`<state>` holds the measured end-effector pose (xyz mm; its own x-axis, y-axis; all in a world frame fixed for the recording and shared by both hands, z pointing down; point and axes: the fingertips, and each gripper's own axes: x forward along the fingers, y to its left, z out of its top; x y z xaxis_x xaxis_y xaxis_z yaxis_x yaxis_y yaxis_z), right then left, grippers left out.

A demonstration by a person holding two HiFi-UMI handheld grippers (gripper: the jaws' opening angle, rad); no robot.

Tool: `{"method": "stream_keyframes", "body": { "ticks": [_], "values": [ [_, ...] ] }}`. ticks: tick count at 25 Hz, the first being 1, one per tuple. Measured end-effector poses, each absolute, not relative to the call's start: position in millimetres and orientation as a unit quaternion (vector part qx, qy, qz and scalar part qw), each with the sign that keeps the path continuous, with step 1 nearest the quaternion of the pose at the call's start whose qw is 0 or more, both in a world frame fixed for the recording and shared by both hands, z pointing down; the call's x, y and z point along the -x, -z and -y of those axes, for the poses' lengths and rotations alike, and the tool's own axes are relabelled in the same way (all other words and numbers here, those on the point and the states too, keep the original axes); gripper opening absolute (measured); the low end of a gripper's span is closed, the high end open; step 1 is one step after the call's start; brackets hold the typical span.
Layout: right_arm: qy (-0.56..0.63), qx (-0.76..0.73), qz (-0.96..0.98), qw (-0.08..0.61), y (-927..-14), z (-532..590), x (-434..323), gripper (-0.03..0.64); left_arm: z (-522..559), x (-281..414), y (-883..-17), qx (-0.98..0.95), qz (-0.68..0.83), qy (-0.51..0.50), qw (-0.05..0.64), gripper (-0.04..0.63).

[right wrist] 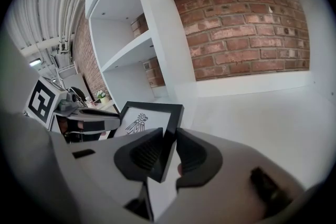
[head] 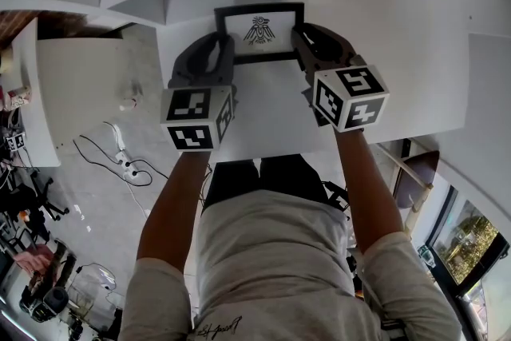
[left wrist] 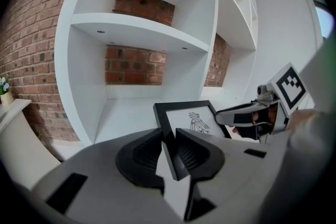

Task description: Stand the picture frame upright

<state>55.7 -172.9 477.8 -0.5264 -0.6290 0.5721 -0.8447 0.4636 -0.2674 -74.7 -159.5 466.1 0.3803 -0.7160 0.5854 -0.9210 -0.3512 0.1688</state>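
At far left in the head view, cables (head: 120, 157) lie on the floor beside a white top (head: 271, 128). Over that top the left gripper (head: 223, 52) has its jaws a narrow way apart, pressed on the left edge of the frame (head: 259, 32). The left gripper view shows the same thing: the left gripper (left wrist: 169, 138) pinches the black edge of the frame (left wrist: 191, 120) between its ribbed pads, with white shelves (left wrist: 136, 34) and brick behind. The frame is black with a bird print on white, and its face is turned toward the person. Whether its lower edge touches the top I cannot tell. On the right, the right gripper (head: 306, 44) clamps the frame's right edge. In its own view the right gripper (right wrist: 169, 140) has its jaws just as narrow, shut on the frame (right wrist: 144, 120), with a brick wall (right wrist: 247, 29) beyond
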Motion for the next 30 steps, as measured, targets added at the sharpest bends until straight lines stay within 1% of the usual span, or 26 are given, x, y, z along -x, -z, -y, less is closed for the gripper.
{"method": "stream_keyframes", "body": {
  "ticks": [5, 14, 30],
  "values": [
    [-0.269, -0.445, 0.832, 0.194, -477, 183, -55, 0.094, 169, 75, -462, -0.801, 0.515, -0.211, 0.22, 0.091],
    [-0.266, -0.45, 0.83, 0.195, -482, 190, -53, 0.092, 180, 78, -468, -0.8, 0.516, -0.216, 0.216, 0.089],
    [-0.274, -0.461, 0.816, 0.214, -500, 202, -54, 0.069, 196, 81, -495, -0.791, 0.517, -0.27, 0.183, 0.077]
  ]
}}
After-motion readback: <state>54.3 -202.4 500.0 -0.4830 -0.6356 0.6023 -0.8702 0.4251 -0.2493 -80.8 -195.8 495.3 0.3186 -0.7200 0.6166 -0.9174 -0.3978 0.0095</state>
